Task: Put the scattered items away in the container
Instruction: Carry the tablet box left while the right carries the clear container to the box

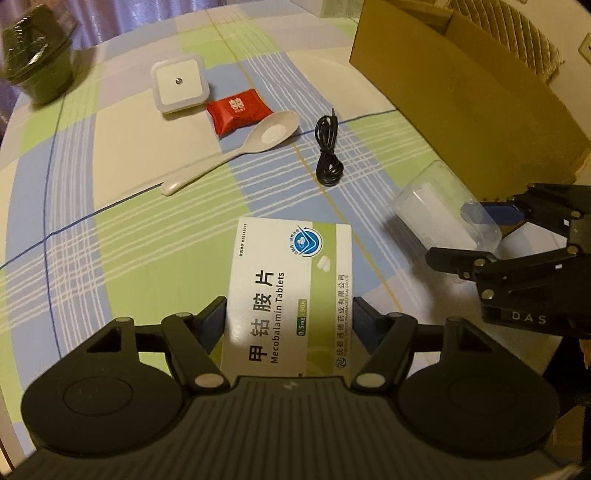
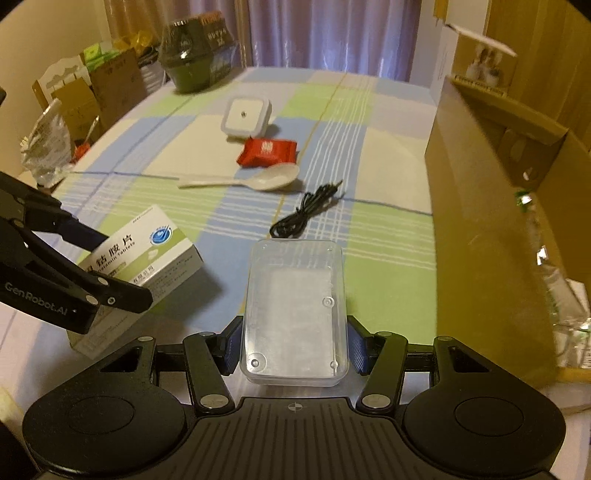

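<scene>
My left gripper (image 1: 290,317) is shut on a white and green tablet box (image 1: 291,291), held above the checked tablecloth; the same box (image 2: 147,254) shows at the left of the right wrist view. My right gripper (image 2: 293,349) is shut on a clear plastic box (image 2: 295,314), also seen as the clear box (image 1: 443,218) at the right of the left wrist view. On the cloth lie a red sachet (image 1: 238,116), a white spoon (image 1: 240,147), a coiled black cable (image 1: 327,151) and a white square night light (image 1: 179,83). The brown cardboard box (image 1: 469,96) stands at the right.
A dark green bowl-shaped tub (image 1: 35,62) sits at the far left corner of the table (image 1: 122,229). Beyond the table's left edge are cardboard cartons (image 2: 96,92) and a crumpled clear bag (image 2: 46,144). Curtains (image 2: 325,33) hang behind. Plastic wrapping (image 2: 569,295) lies inside the cardboard box.
</scene>
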A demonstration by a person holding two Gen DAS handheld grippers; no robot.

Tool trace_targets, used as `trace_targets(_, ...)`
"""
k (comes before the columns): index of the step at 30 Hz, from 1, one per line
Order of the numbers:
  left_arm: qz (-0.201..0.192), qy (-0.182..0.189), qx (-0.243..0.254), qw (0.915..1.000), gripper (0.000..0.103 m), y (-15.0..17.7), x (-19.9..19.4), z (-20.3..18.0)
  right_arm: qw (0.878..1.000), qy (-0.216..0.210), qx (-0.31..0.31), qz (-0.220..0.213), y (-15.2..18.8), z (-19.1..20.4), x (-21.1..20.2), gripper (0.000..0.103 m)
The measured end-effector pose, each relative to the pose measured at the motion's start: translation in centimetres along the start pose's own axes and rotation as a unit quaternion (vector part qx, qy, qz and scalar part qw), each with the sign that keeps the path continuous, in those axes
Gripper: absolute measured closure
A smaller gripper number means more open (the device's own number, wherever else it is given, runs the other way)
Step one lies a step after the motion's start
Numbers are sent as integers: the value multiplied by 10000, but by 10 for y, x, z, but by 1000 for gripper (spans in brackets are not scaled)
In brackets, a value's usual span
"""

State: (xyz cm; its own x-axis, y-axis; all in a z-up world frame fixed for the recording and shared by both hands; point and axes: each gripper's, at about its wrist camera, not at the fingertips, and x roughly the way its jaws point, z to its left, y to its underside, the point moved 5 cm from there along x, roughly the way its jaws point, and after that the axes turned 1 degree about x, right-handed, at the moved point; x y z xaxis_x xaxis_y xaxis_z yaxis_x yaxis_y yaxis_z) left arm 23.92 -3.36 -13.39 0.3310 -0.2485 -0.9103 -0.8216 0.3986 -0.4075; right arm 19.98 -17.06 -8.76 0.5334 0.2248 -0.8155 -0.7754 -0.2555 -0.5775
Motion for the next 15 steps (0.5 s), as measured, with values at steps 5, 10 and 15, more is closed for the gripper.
trace_targets(5, -184, -59, -169, 9997, 36, 4, -28, -10, 9998, -9, -64, -184, -2, 7, -29, 45)
trace_targets(10, -341, -87, -335, 9988, 36, 12, -55, -26, 9992, -3, -71, -381, -1, 12, -60, 45)
trace_targets(15, -451, -134, -412, 9980, 36, 23, -76, -43, 9984, 39, -34, -565, 3, 11, -89, 45)
